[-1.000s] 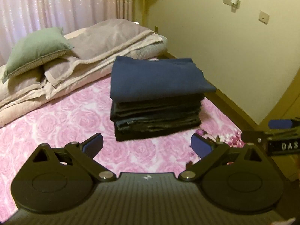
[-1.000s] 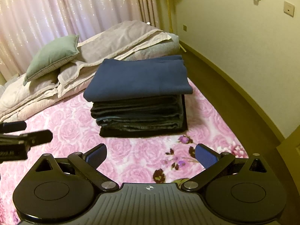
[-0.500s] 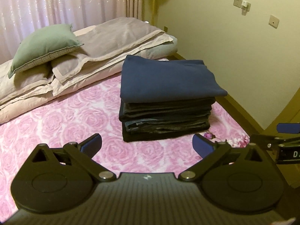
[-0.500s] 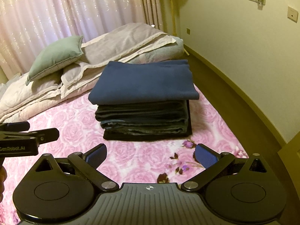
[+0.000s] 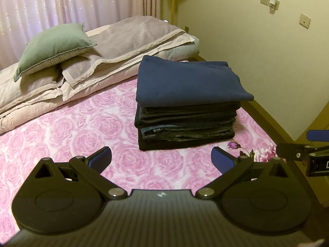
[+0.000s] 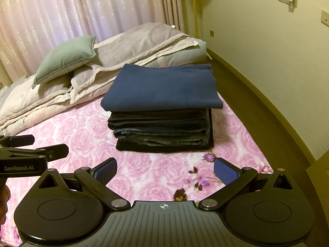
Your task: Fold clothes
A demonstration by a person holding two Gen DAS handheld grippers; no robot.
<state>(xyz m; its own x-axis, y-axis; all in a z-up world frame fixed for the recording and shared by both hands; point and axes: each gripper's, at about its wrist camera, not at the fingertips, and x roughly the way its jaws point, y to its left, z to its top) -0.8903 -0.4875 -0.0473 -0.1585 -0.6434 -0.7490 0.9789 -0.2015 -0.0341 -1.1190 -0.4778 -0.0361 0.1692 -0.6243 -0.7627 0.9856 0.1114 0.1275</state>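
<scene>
While both pairs of tongs hang empty over the pink rose bedspread (image 5: pixel 86 123), we judge the folding mostly done, and the step in hand is a last check of the pile. Nearest us, the left tongs (image 5: pixel 161 157) are spread wide, holding and touching nothing; the right tongs (image 6: pixel 165 169) are spread just as wide, also empty and clear of the cloth. Beyond them, the stack of folded clothes (image 6: pixel 162 123) sits on the bed, several dark garments under 1 navy piece (image 5: pixel 185 82) whose front edge overhangs slightly. To do this well, we would come in low and level, 1 pair at each side, and square that top piece without dragging the layers below. Farther back lie the beige quilt (image 5: pixel 123 41) and a green pillow (image 6: pixel 65 57).
</scene>
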